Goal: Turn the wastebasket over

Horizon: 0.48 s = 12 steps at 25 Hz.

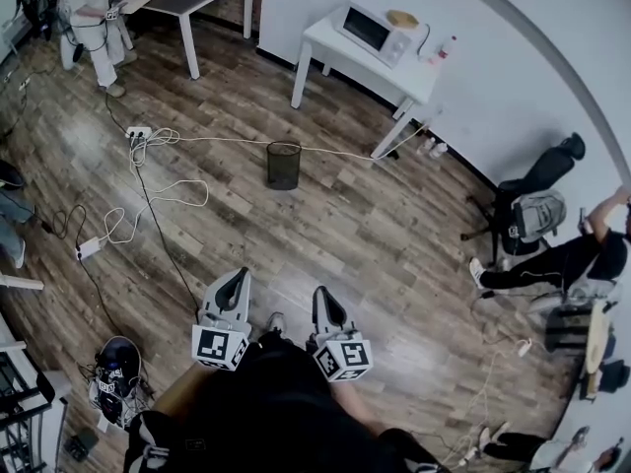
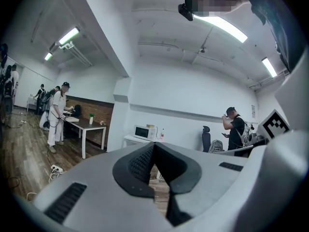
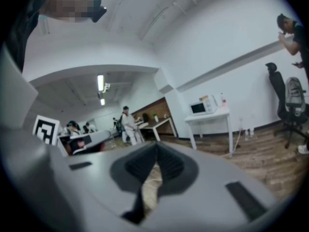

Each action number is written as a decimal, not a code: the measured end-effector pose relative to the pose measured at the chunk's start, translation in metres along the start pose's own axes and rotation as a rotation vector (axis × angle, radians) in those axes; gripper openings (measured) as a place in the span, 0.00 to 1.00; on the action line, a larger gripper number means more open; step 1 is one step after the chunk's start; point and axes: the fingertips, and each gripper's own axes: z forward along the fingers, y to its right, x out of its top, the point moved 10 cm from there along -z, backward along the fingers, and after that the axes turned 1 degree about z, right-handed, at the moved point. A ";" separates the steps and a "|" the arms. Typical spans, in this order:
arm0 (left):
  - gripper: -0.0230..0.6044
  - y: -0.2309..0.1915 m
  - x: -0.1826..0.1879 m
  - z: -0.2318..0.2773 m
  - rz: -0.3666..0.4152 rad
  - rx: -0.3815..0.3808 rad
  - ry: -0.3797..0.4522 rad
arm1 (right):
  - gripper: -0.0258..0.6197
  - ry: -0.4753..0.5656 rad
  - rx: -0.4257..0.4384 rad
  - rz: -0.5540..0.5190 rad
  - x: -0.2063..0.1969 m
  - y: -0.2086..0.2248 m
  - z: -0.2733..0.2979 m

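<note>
**Entry: floor scene, both tools forward**

1. Left gripper (image 1: 240, 278): jaws clenched tip to tip, with nothing between them. Its handle and the hand on it are covered by the dark clothing at the bottom of the head view.
2. Right gripper (image 1: 321, 296): jaws likewise closed and holding nothing. Only a sliver of floor shows through the slot behind the pads.
3. Wastebasket (image 1: 283, 165): black mesh, upright with its mouth up, standing on the wooden floor (image 1: 375, 244). It is well ahead of both grippers, roughly on the line between them, and touches neither. The inside is too small and dark for me to say whether it holds anything. I cannot find it in either gripper view (each tool's own body blocks the low ground ahead).
4. White cable (image 1: 335, 151): runs just beyond the wastebasket. I cannot tell whether it touches the rim.
5. Microwave (image 1: 370, 30): sits on a white table (image 1: 419, 79), far ahead and to the right of the right gripper. Its door is shut, so I cannot see inside.
6. Seated person (image 1: 562, 259): far out to the right of the right gripper and partly cut off by the picture's edge.
</note>
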 end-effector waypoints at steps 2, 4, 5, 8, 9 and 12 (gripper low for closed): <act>0.09 0.011 -0.001 0.009 0.012 0.002 -0.007 | 0.09 0.008 0.007 0.005 0.002 0.016 -0.001; 0.09 0.020 0.000 0.018 0.018 0.016 -0.004 | 0.09 0.002 0.017 0.004 0.004 0.031 0.002; 0.09 0.024 0.000 0.022 0.015 0.023 -0.005 | 0.09 -0.007 0.022 0.001 0.005 0.036 0.003; 0.09 0.028 -0.002 0.032 0.027 0.032 -0.004 | 0.09 -0.023 0.030 0.007 0.008 0.048 0.009; 0.09 0.027 -0.003 0.036 0.034 0.031 -0.002 | 0.09 -0.024 0.030 0.010 0.008 0.051 0.011; 0.09 0.022 -0.008 0.052 0.025 0.036 -0.009 | 0.09 -0.037 0.021 0.015 0.007 0.059 0.022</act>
